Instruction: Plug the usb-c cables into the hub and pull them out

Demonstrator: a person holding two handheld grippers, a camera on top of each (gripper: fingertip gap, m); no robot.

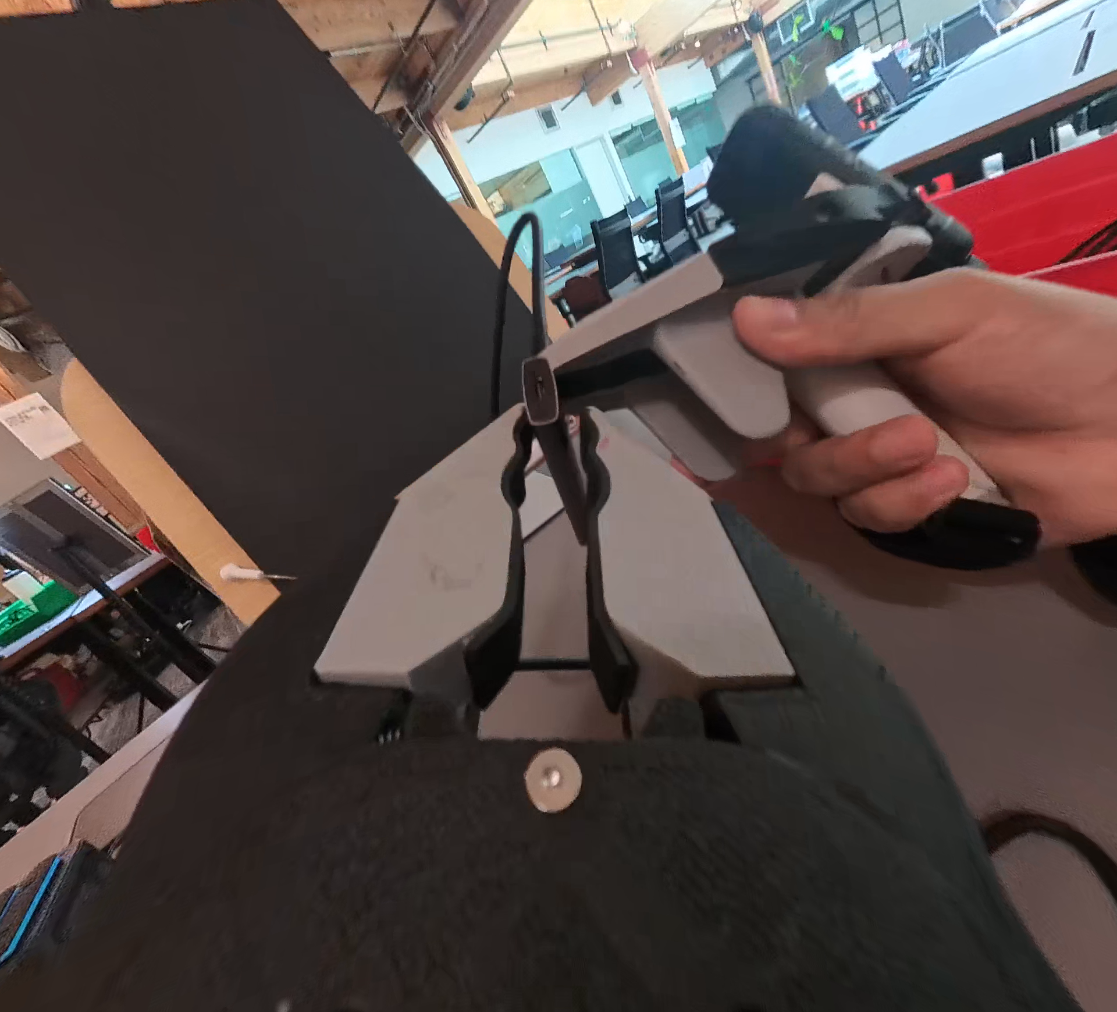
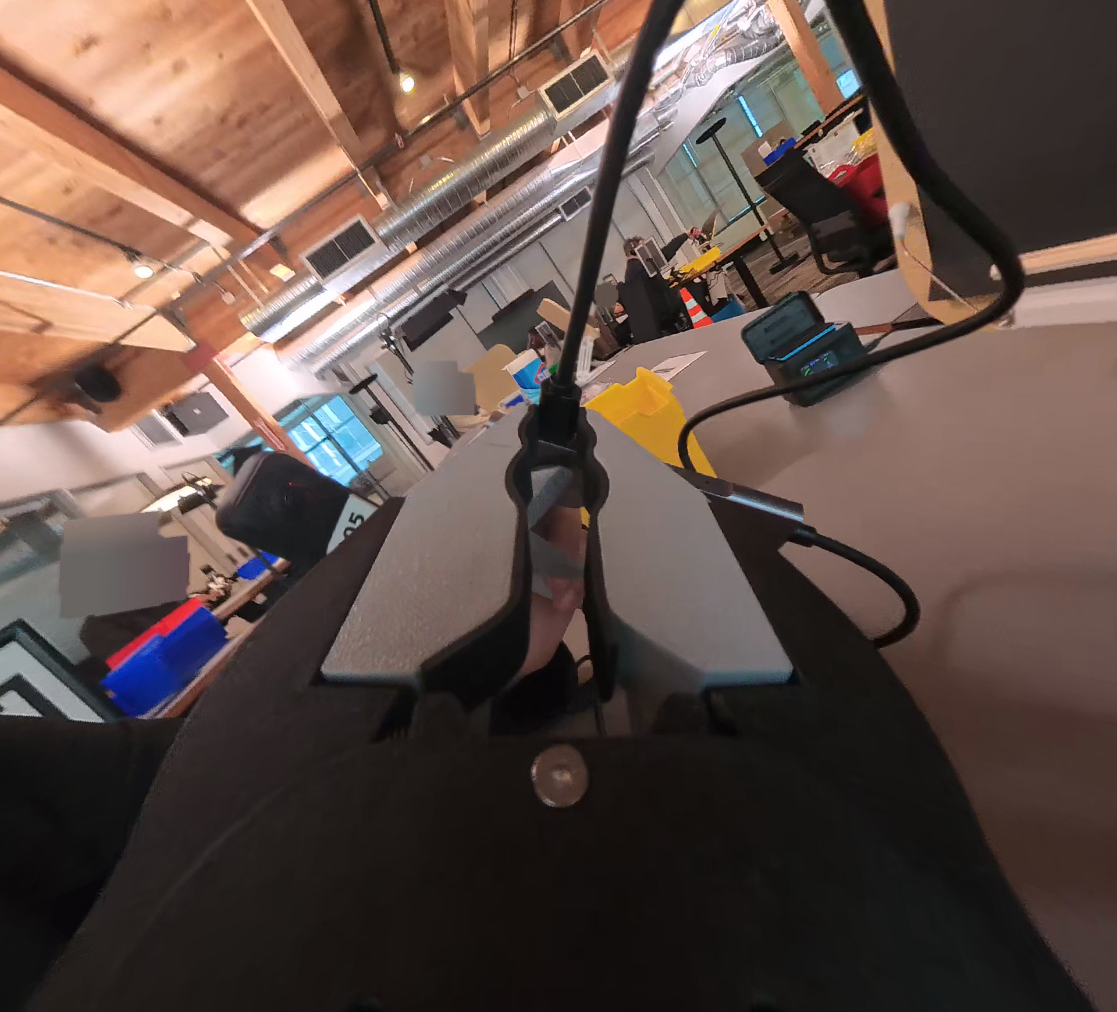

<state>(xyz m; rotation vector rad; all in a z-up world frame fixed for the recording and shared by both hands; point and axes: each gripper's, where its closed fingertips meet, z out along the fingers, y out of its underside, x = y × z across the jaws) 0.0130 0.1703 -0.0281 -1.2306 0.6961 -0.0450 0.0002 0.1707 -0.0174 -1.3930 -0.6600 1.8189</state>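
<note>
Aloft, left fingers [image 1: 553, 427] pinch the hub [image 1: 540, 389]; right fingers [image 2: 559, 433] clamp the cable plug [image 2: 557, 405].

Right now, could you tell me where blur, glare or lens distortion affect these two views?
Left wrist view: the hand and the right tongs are motion-blurred, and the skylights are blown out. Right wrist view: the looping black cable stays fairly sharp, fisheye bends the ceiling beams, and the edges smear.

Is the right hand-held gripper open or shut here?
Shut. In the right wrist view the right hand-held gripper clamps the black USB-C plug at its tips, and the cable arches upward from there.
</note>
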